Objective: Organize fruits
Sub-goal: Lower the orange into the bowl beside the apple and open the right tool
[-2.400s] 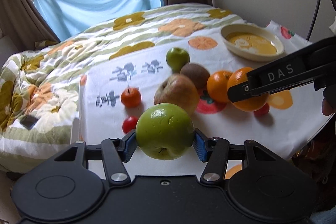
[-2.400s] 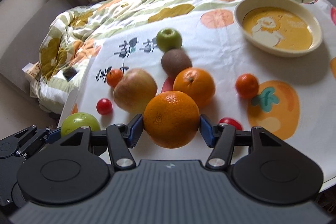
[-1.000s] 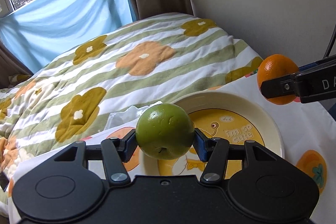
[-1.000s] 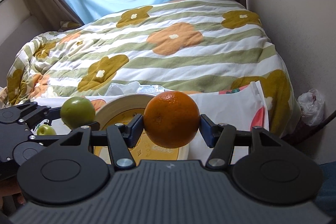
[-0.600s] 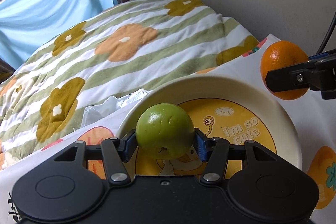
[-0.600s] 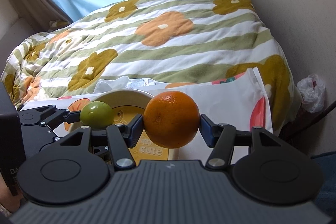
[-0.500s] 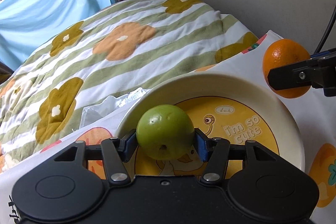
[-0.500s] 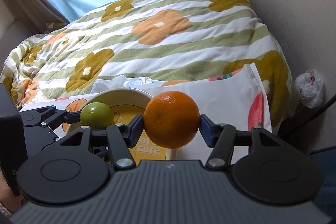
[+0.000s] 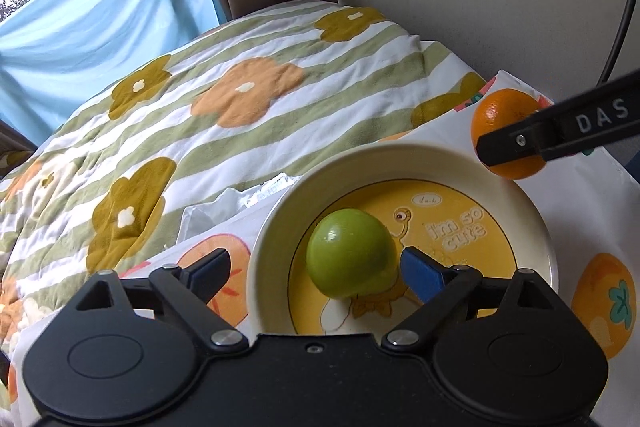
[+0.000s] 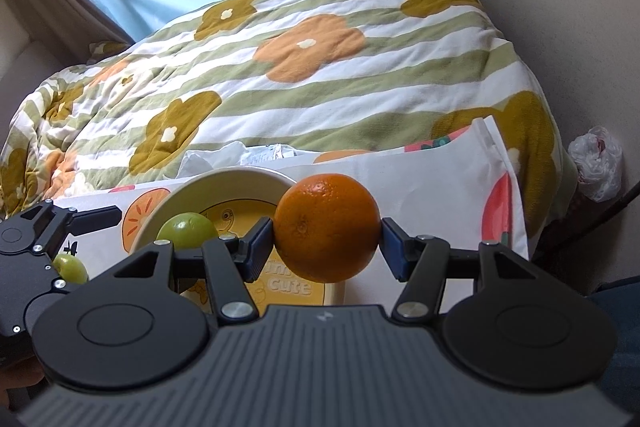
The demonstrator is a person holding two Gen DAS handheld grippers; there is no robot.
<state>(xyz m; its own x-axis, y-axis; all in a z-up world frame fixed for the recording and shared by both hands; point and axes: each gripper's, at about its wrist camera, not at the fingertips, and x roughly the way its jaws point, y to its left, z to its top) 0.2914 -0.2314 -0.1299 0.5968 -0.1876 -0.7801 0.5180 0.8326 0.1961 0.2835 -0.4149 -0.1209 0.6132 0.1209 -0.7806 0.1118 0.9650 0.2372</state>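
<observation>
Left wrist view: the left hand-held gripper (image 9: 314, 269), jaws just spread wide, has dropped the green apple (image 9: 351, 253) in the bowl (image 9: 400, 155) (first fruit in), while the right hand-held gripper (image 10: 327, 245) clamps the orange (image 10: 327, 233), at the bowl's 2 o'clock, undelivered.

On the yellow floor of your bowl (image 9: 532, 211) you can read "i'm so cute", with a tiny illegible tag above it, and your right gripper (image 9: 516, 143) bears the white letters "DAS".
</observation>
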